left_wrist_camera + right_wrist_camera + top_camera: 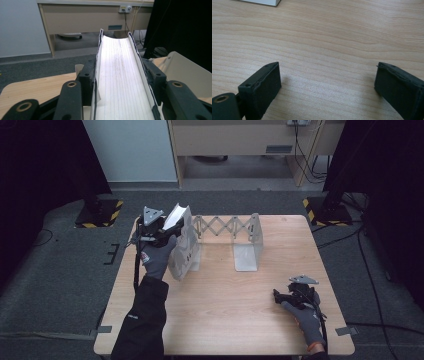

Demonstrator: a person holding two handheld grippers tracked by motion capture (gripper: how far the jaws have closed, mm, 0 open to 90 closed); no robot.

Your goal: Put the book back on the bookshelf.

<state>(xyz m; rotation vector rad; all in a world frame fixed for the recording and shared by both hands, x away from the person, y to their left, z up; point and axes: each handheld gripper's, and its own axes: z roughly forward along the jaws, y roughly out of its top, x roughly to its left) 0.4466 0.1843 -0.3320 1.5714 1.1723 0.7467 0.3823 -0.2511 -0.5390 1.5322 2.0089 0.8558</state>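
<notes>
left tongs: upper left of frame, gripping a curved white sheet by the expandable rack | right tongs: lower right, low over bare tabletop | rack: upper centre, stretched out

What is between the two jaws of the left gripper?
A curved sheet of lined paper lies between the jaws of the left gripper, which press its edges; the left gripper view shows it best.

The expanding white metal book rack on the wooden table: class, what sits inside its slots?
The white metal book rack has bare slots between its end plates. At its left end, the left gripper holds a white lined notebook. That end plate hides what lies behind it.
</notes>
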